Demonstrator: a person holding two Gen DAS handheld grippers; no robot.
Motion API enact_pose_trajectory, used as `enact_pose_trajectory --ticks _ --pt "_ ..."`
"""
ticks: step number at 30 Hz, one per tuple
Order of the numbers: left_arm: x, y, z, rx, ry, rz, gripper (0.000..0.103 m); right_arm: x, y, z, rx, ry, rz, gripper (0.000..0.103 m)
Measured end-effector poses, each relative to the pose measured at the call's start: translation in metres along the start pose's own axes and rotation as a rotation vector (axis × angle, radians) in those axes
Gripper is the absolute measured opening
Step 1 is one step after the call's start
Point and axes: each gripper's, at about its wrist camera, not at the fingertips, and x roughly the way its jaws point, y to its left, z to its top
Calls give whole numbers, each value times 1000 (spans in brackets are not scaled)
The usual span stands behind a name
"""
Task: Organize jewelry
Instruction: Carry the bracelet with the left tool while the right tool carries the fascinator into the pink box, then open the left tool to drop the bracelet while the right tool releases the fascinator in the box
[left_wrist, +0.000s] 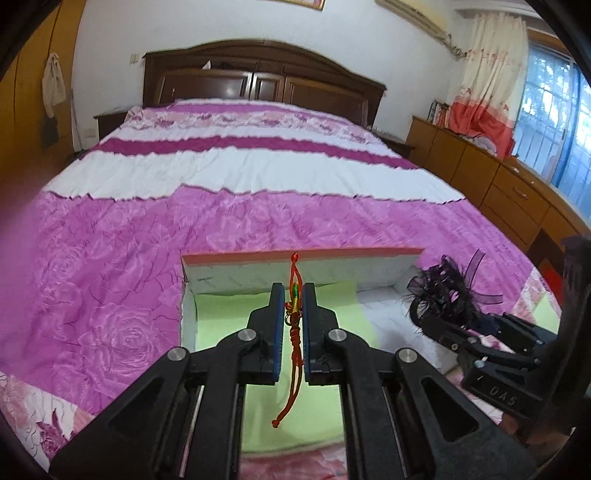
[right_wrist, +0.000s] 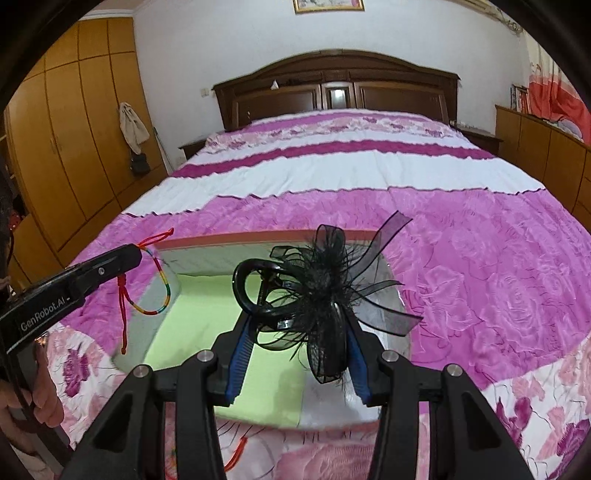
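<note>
On the bed: pink rose quilt (left_wrist: 110, 258), wooden headboard (right_wrist: 332, 85) behind
box (left_wrist: 295, 269): green-lined, sitting on quilt
left gripper (left_wrist: 293, 325): fingers pinching red string bracelet (left_wrist: 293, 332)
right gripper (right_wrist: 295, 354): fingers clamped on black feather hairpiece (right_wrist: 321, 284)

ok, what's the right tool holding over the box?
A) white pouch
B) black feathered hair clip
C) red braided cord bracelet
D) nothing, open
B: in the right wrist view the right tool is closed on a black feathered hair clip with sheer ribbon loops, above the green-lined box; the red cord bracelet is in the left tool.

Left gripper (left_wrist: 293, 295) fingers (left_wrist: 276, 314) pinch red cord bracelet (left_wrist: 294, 325) above open box (left_wrist: 295, 271); green lining (left_wrist: 225, 314) below.
</note>
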Motion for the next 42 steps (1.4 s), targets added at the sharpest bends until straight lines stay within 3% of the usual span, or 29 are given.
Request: enact_pose_trajectory --ticks 16,22,34,37,39,42 --pt "68 28 -16 -27 146 70 0 76 -19 4 30 141 -61 49" --pt "76 21 -20 37 172 103 1 87 -18 4 15 161 -77 49" --pt "79 23 -21 48 183 108 2 95 -19 0 45 182 -45 53" --pt "74 22 -18 34 181 94 9 87 -16 3 45 164 -25 57" --pt "69 21 -16 26 174 87 20 80 -14 4 42 146 -18 59" --pt "57 18 -12 21 154 78 25 66 -13 8 49 116 -12 62"
